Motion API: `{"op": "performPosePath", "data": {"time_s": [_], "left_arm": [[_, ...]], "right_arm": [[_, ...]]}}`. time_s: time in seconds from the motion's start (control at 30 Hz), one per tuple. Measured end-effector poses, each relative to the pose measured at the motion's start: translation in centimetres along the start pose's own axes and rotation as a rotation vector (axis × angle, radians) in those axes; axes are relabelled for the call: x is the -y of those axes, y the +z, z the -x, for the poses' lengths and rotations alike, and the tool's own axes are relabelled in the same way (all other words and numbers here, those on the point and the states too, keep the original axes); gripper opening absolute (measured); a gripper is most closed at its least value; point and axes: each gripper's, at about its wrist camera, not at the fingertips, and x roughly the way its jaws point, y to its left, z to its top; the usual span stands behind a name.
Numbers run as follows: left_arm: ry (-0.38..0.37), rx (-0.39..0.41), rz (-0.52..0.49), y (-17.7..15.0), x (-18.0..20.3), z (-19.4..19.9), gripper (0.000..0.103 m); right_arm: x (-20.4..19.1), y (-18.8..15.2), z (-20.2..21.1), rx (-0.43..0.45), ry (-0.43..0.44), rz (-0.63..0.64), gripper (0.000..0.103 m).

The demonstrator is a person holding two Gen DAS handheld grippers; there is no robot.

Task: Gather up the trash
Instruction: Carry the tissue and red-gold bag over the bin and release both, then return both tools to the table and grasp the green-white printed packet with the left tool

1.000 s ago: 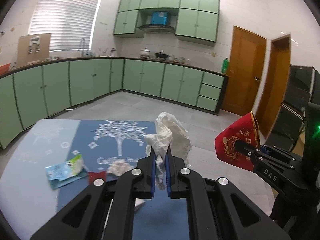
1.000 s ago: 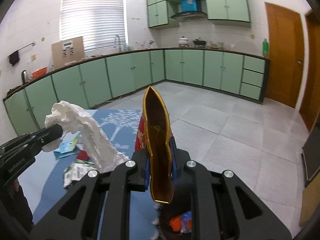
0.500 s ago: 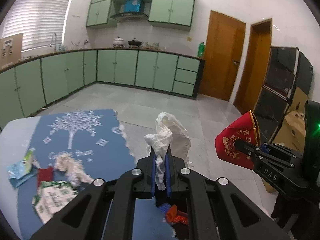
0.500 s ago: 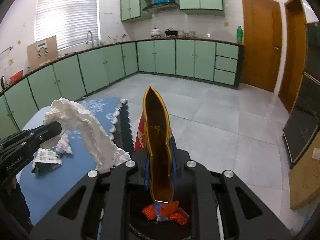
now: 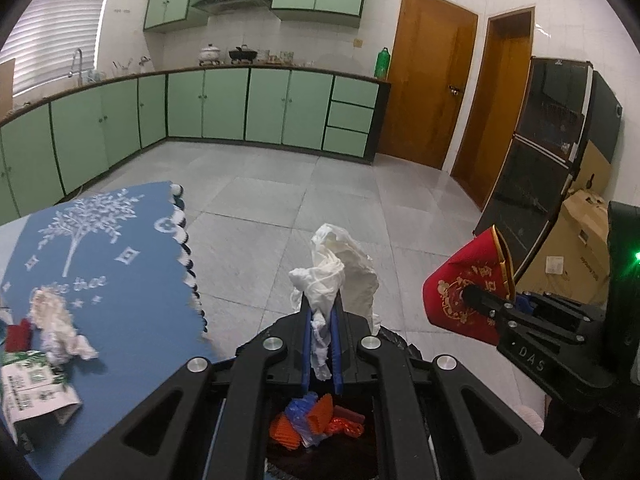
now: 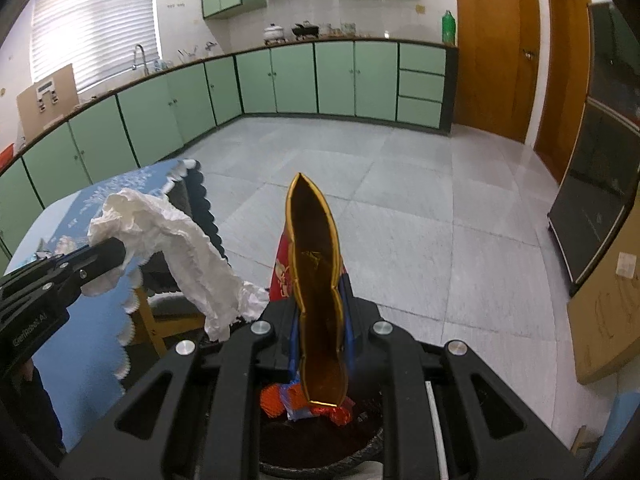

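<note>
Drop-off step: left gripper (image 5: 320, 332) clamped on crumpled tissue (image 5: 340, 276), right gripper (image 6: 320, 320) pinching red-gold pouch (image 6: 316, 280), both above trash bin (image 6: 360, 440). Next: release into it.

The bin (image 5: 320, 456) beneath the left claw (image 5: 320, 320) is mostly hidden behind the claw's black frame, so only a patch of orange and blue wrappers (image 5: 316, 420) shows, and its rim is cut by the bottom edge. On the bench (image 5: 132, 320), the green-and-white packet (image 5: 36, 392) runs off the left edge, its print too small to read. The crumpled tissue (image 5: 340, 276) hides its own lower end between the pads.
</note>
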Motion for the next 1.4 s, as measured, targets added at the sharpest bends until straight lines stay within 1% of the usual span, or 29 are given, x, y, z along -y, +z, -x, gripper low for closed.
{"op": "performPosePath", "data": {"time_s": [0.1, 0.17, 0.2, 0.27, 0.33, 0.4, 0.47, 0.53, 0.57, 0.63, 0.7, 0.77, 0.83, 1.0, 1.13, 1.23, 1.4], "left_arm": [[0.004, -0.024, -0.005, -0.2, 0.2, -1.4, 0.008], [0.001, -0.046, -0.005, -0.4, 0.3, -2.3, 0.008], [0.003, -0.052, -0.006, -0.5, 0.3, -2.6, 0.009], [-0.008, -0.081, -0.006, -0.6, 0.3, -3.3, 0.011], [-0.005, -0.098, -0.003, -0.7, 0.2, -3.6, 0.013], [-0.01, -0.109, 0.003, -0.9, -0.1, -3.6, 0.02], [-0.006, -0.108, 0.013, -1.0, -0.5, -3.3, 0.036], [-0.001, -0.1, 0.019, -1.0, -0.9, -2.8, 0.041], [0.002, -0.098, 0.021, -1.0, -1.1, -2.6, 0.043], [0.012, -0.091, 0.031, -0.9, -1.6, -1.9, 0.045], [0.024, -0.082, 0.035, -0.9, -2.2, -1.2, 0.049], [0.05, -0.059, 0.034, -0.9, -2.9, 0.1, 0.055], [0.073, -0.039, 0.037, -0.8, -3.5, 1.4, 0.057], [0.134, 0.019, 0.069, -0.6, -6.0, 5.6, 0.059], [0.2, 0.055, 0.101, -0.8, -9.0, 8.9, 0.06], [0.249, 0.073, 0.127, -1.2, -11.4, 11.0, 0.061], [0.32, 0.083, 0.166, -2.4, -14.5, 13.4, 0.061]], "right_arm": [[0.3, -0.4, -1.6, -0.033, -0.007, -0.015, 0.018], [0.5, -0.5, -2.5, -0.054, -0.011, -0.019, 0.023], [0.6, -0.8, -3.0, -0.068, -0.014, -0.025, 0.027], [0.9, -0.9, -3.9, -0.093, -0.025, -0.029, 0.03], [0.9, -0.9, -4.4, -0.107, -0.033, -0.033, 0.044], [1.1, -1.0, -4.5, -0.105, -0.043, -0.04, 0.05], [1.2, -0.9, -4.5, -0.099, -0.052, -0.043, 0.059], [1.2, -0.8, -4.2, -0.087, -0.068, -0.047, 0.069], [1.2, -0.8, -4.0, -0.082, -0.072, -0.047, 0.072], [1.0, -0.6, -3.5, -0.069, -0.082, -0.048, 0.088], [0.6, -0.3, -2.6, -0.047, -0.079, -0.048, 0.089], [0.1, 0.1, -1.7, -0.032, -0.064, -0.049, 0.091], [-0.6, 0.5, -0.8, -0.012, -0.053, -0.049, 0.091], [-3.4, 1.6, 1.6, 0.045, -0.002, -0.033, 0.092], [-6.5, 2.1, 3.1, 0.08, 0.052, -0.007, 0.092], [-8.7, 2.2, 3.6, 0.092, 0.085, 0.012, 0.092], [-12.6, 2.2, 4.1, 0.1, 0.127, 0.061, 0.092]]}}
